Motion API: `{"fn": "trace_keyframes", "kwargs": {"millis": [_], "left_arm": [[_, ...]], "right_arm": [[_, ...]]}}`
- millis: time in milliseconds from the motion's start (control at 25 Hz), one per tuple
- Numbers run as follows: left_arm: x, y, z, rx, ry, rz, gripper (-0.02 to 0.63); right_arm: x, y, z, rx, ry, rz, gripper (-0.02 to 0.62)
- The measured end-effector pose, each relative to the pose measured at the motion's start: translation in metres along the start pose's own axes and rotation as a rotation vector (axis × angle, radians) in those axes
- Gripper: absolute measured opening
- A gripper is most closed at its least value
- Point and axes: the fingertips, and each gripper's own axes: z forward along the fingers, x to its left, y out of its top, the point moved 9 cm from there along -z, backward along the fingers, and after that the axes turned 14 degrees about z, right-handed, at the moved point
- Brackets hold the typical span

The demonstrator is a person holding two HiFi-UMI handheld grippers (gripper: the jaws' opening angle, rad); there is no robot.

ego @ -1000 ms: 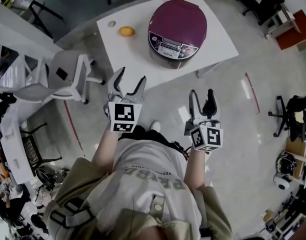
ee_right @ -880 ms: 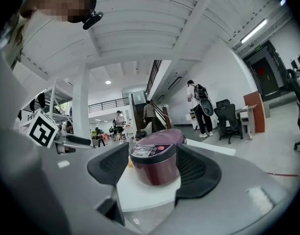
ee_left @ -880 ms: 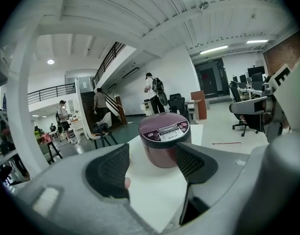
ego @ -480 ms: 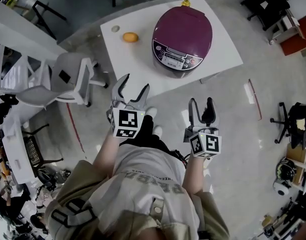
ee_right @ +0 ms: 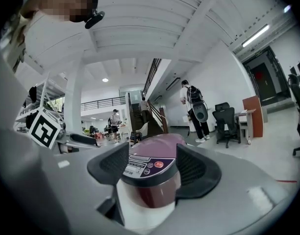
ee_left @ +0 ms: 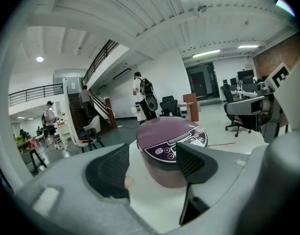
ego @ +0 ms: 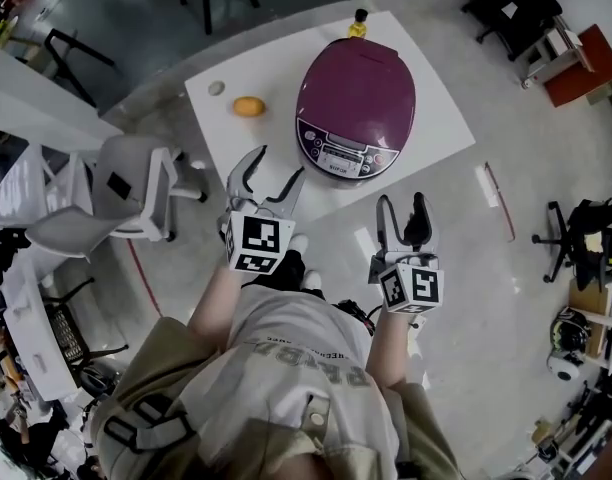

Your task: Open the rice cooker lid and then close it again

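Observation:
A purple rice cooker point(ego: 354, 108) with its lid down stands on a white table point(ego: 266, 143), its control panel point(ego: 344, 157) facing me. My left gripper point(ego: 271, 168) is open over the table's near edge, left of the cooker and apart from it. Off the table's front edge, my right gripper point(ego: 404, 209) is open with nothing between its jaws. The cooker point(ee_left: 172, 148) shows ahead between the left gripper's point(ee_left: 152, 168) jaws in the left gripper view. In the right gripper view the cooker point(ee_right: 150, 173) sits ahead between the right gripper's point(ee_right: 151, 171) jaws, untouched.
An orange point(ego: 248, 106) lies on the table left of the cooker, and a small bottle point(ego: 359, 23) stands behind it. A grey office chair point(ego: 116, 188) is left of the table. Black chairs point(ego: 586, 233) stand to the right. People point(ee_left: 142, 94) walk in the far room.
Both grippers have moved forward toward the table and cooker; the left one now reaches over the table edge. Jaws keep the same opening.

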Motion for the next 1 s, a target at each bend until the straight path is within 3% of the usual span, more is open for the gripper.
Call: {"fn": "trace_keyframes", "kwargs": {"millis": [280,480,640,1000], "left_arm": [[0.017,0.004,0.04,-0.039,-0.129,0.041,0.321],[0.021,0.007,0.059,-0.058,-0.224,0.104,0.321],[0.018,0.01,0.069,-0.077,-0.323,0.227,0.321],[-0.003,0.017,0.082,-0.096,-0.565,0.549,0.345]], "right_arm": [[0.001,0.007,0.041,0.017,0.007,-0.042,0.281],[0.007,0.011,0.067,0.125,0.1,-0.092,0.281],[0.015,0.008,0.084,0.256,0.203,-0.149,0.281],[0.042,-0.007,0.111,0.578,0.325,-0.505,0.282]]}}
